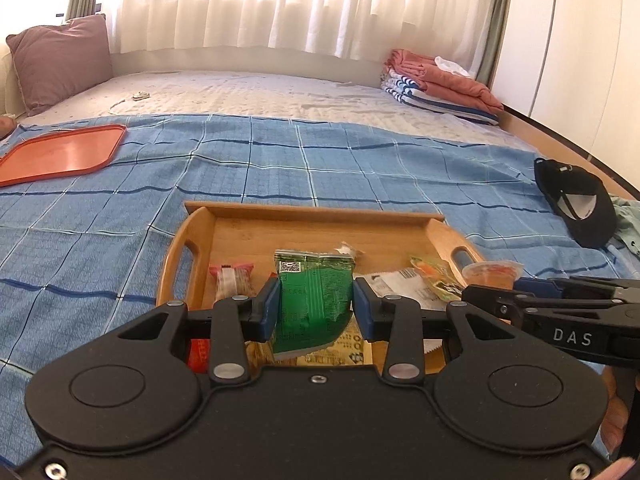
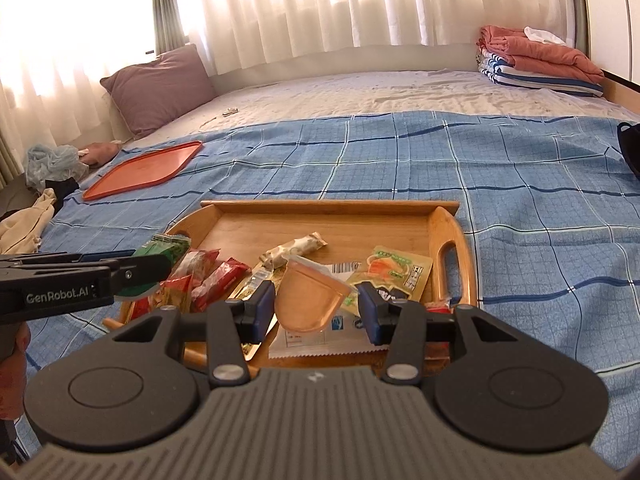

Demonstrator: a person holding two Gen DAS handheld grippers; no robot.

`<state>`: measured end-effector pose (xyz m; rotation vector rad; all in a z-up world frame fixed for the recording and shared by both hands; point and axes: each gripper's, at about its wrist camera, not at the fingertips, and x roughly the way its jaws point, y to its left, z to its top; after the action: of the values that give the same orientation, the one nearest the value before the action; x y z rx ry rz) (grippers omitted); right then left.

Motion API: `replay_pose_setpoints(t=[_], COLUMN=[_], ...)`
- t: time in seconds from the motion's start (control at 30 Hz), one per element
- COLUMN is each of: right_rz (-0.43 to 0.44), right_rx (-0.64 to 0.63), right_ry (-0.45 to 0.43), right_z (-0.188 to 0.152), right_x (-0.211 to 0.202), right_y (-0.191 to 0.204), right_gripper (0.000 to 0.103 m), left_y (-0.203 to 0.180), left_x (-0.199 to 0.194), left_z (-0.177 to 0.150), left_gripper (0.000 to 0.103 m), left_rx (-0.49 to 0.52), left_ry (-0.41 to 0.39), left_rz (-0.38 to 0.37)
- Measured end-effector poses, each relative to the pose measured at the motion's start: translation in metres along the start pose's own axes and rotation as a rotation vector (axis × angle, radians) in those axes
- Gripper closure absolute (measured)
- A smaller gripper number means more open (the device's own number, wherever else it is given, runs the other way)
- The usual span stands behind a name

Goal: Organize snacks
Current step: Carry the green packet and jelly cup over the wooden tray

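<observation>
Two grippers hang over a wooden tray [image 1: 200,236] that sits on a blue checked blanket [image 1: 360,168] spread across a bed. Left gripper [image 1: 314,304] has its blue pads closed on the sides of a green snack packet [image 1: 314,300], which stands upright between them, lifted clear of the wrappers below. Right gripper [image 2: 316,308] carries an orange jelly cup [image 2: 310,300] between its pads, tilted with its foil lid turned away from the camera; the left pad presses its side, while the contact at the right pad is hard to make out.

From the right wrist view, loose snacks lie in the near half of the tray: red packets [image 2: 212,276] at 9 o'clock of the cup, a beige bar wrapper [image 2: 294,250] at 12 o'clock, a yellow-green sachet with orange fruit print [image 2: 396,270] at 2 o'clock, and a white sachet [image 2: 320,340] underneath at 6 o'clock. The far half of the tray floor is bare wood.

An orange plastic tray [image 2: 148,172] lies flat on the blanket at 10 o'clock of the wooden tray, well apart from it. A mauve pillow [image 2: 160,84] leans near the curtains, folded laundry [image 2: 540,60] is stacked at 1 o'clock, and a black cap [image 1: 576,200] rests at 3 o'clock in the left wrist view
</observation>
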<state>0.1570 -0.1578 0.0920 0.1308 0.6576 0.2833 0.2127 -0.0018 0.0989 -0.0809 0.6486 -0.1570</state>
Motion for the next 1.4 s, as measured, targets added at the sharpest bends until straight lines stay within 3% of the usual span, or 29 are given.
replay_pose_setpoints(t=[0.4,0.9,1.4], right_rz=[-0.027,-0.07,-0.086], right_rx=[-0.001,0.017,0.046], right_ry=[0.01,0.017,0.069], right_z=[0.012,0.044,0.059], right_x=[0.015,0.039,0.092], right_y=[-0.007,-0.025,-0.033], right_gripper=[0.054,0.054,0.053], left_y=[0.008,0.026,0.03], left_x=[0.026,0.071,0.13], left_z=[0.015,0.043,0.054], left_gripper=[0.066,0.066,0.066], left_rx=[-0.005,-0.081,-0.098], left_ry=[0.009,0.056,0.124], left_rz=[0.023,0.017,0.052])
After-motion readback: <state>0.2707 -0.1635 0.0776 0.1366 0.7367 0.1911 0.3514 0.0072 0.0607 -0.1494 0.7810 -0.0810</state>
